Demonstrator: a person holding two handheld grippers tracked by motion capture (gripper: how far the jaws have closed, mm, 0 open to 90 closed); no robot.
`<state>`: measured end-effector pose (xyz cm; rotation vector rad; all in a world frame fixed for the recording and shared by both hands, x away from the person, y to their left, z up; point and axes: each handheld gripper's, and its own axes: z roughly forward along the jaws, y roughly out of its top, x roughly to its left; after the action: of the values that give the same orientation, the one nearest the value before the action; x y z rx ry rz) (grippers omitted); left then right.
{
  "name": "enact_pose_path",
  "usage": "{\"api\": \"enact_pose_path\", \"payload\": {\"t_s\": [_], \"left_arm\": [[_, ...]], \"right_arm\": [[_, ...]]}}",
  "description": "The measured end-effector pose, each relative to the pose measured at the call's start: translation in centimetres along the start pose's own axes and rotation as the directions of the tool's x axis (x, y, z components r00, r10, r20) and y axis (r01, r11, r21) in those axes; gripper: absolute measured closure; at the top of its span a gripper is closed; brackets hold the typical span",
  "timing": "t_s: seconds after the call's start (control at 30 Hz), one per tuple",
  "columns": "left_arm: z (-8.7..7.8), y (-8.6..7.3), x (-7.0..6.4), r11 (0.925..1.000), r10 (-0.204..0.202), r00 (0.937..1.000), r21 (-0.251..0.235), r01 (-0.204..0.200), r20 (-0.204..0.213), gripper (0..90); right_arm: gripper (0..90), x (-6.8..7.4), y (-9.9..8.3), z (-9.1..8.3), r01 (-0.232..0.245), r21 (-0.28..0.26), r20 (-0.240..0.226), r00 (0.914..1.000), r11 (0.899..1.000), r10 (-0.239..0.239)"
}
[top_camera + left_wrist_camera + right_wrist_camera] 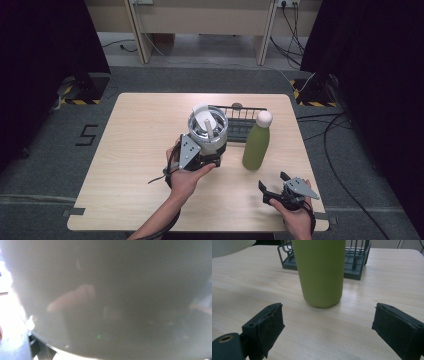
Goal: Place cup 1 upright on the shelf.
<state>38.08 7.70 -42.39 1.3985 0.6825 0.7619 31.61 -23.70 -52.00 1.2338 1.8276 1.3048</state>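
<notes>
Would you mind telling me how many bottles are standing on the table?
1: the green bottle stands upright right of the jug, in front of the wire rack.

— Where is your overhead camera looking from?

— It's sitting above your side of the desk (pixel 140 150), looking forward and down at the whole top.

— And your right claw's camera?

— It's looking low along the desk at the green bottle (pixel 320 270), close by, with the rack (pixel 355 267) behind; both are showing from above too.

— The left one?

— It's pressing so near the grey container (pixel 112 290) that everything's blurring.
</notes>
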Motion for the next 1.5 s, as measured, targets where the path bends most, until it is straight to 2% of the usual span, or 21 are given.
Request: {"api": "enact_pose_path", "payload": {"t_s": [0.07,0.23,0.27,0.4,0.6,0.63,0.87,0.93,1.1,1.13,1.3,1.5], "left_arm": [[0.5,0.1,0.2,0.9999,0.015,0.9996,0.002,-0.015,-0.026,9.8],[1.3,0.5,0.5,0.9996,0.028,0.9989,-0.002,-0.028,-0.036,9.8],[1.5,0.6,0.8,0.9991,0.042,0.9978,0.001,-0.042,-0.052,9.8],[2.2,0.9,1.5,0.9984,0.056,0.9942,0.016,-0.055,-0.091,9.8],[3.4,1.5,2.0,0.9980,0.062,0.9944,0.017,-0.061,-0.086,9.8],[3.9,1.7,2.1,0.9968,0.078,0.9923,0.020,-0.077,-0.096,9.8],[5.4,2.2,2.3,0.9966,0.081,0.9932,0.019,-0.080,-0.084,9.8],[5.9,2.2,2.5,0.9963,0.084,0.9912,0.023,-0.083,-0.102,9.8],[6.9,2.5,2.7,0.9972,0.073,0.9918,0.020,-0.072,-0.104,9.8],[7.6,2.7,2.5,0.9962,0.086,0.9908,0.017,-0.085,-0.104,9.8],[8.7,2.7,2.2,0.9972,0.075,0.9918,0.011,-0.074,-0.103,9.8],[9.4,2.8,2.3,0.9976,0.068,0.9907,0.015,-0.067,-0.117,9.8]], "right_arm": [[9.5,0.0,0.0,0.0,-0.001,0.000,-0.001,1.0000,1.000,0.001],[9.6,-0.1,0.0,0.0,-0.002,0.001,-0.002,1.0000,1.000,0.002],[9.5,-0.1,0.0,0.0,-0.003,0.001,-0.002,1.0000,1.000,0.003],[9.6,-0.1,0.0,0.0,0.001,0.003,0.000,1.0000,1.000,-0.001],[9.7,-0.1,0.0,-0.1,0.000,-0.001,0.001,1.0000,1.000,0.000],[9.8,-0.1,0.0,0.0,-0.008,-0.002,-0.002,1.0000,1.000,0.008],[9.9,-0.2,0.0,-0.1,-0.013,-0.003,-0.004,0.9999,1.000,0.013],[10.0,-0.2,0.0,0.0,-0.012,-0.001,-0.005,0.9999,1.000,0.012],[10.1,-0.2,0.0,-0.1,-0.013,-0.001,-0.005,0.9999,1.000,0.013],[10.1,-0.2,0.0,-0.1,-0.016,-0.002,-0.005,0.9999,1.000,0.016],[10.1,-0.2,0.0,-0.1,-0.021,-0.004,-0.004,0.9998,1.000,0.021],[10.1,-0.3,-0.1,-0.1,-0.031,-0.003,-0.010,0.9995,1.000,0.031]]}}
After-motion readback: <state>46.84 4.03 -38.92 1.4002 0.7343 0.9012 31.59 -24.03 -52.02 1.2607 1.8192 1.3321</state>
